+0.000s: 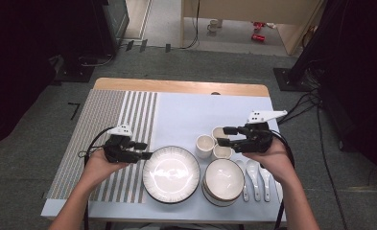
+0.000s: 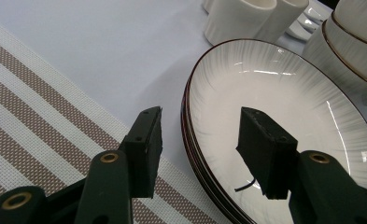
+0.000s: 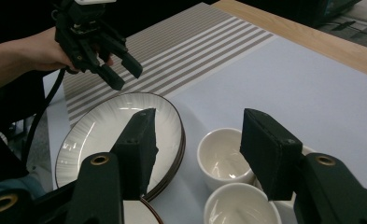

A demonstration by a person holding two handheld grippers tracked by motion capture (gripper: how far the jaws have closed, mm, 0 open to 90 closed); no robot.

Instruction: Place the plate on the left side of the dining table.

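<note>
A stack of white dark-rimmed plates (image 1: 171, 173) lies at the table's front middle. My left gripper (image 1: 144, 150) is at its left edge, open. In the left gripper view the left gripper (image 2: 200, 140) straddles the plates' rim (image 2: 190, 116), one jaw outside it and one over the plate, with no pad pressing on it. Three white cups (image 1: 205, 145) stand behind a stack of bowls (image 1: 223, 181). My right gripper (image 1: 224, 135) hovers over those cups, open and holding nothing. In the right gripper view the right gripper (image 3: 197, 140) hangs above two cups (image 3: 223, 156), apart from them.
Several white spoons (image 1: 255, 177) lie to the right of the bowls. A striped placemat (image 1: 104, 134) covers the table's left part and a pale cloth (image 1: 195, 115) the rest. The wooden table edge (image 1: 176, 86) runs along the back. Cables trail on the floor at the right.
</note>
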